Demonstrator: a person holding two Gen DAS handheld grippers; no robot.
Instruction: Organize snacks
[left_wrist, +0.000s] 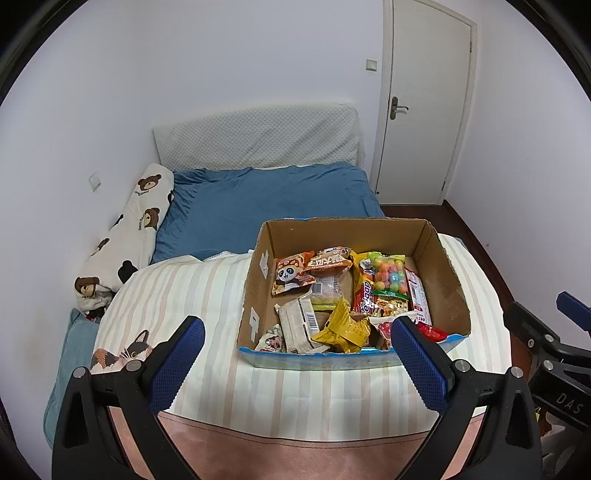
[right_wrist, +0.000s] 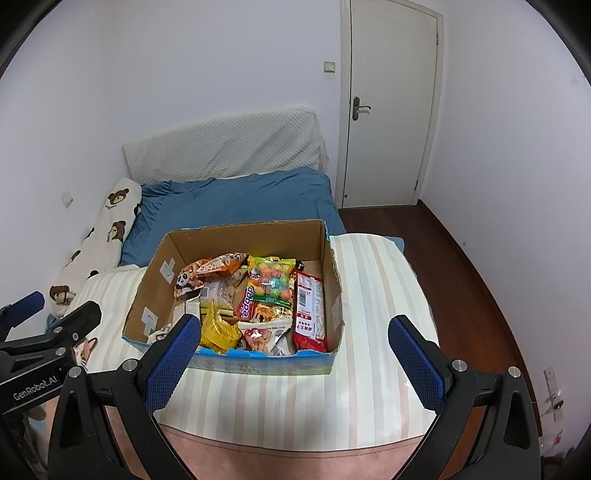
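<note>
Both black two-finger grippers with blue ribbed pads, the left gripper (left_wrist: 297, 345) and the right gripper (right_wrist: 294, 341), are hovering side by side over the near edge of the striped cream-and-beige cover (right_wrist: 369, 280), fingers spread wide and holding nothing.

Just beyond them, the open brown cardboard box with a blue printed base (left_wrist: 439, 258) is sitting on that cover toward its far edge, its long axis running roughly from the near edge to the far one. Mixed snack packets (left_wrist: 332, 295) are lying jumbled inside: a clear bag of coloured candy balls (right_wrist: 273, 282) and a long red packet (right_wrist: 309, 306) are pointing lengthwise along the box, while a crumpled yellow wrapper (left_wrist: 341, 326) is slanting near the front wall.

Every packet seen is lying in the box, which fits either a finished gathering or a sort yet to come; the pictures are not settling which.
</note>
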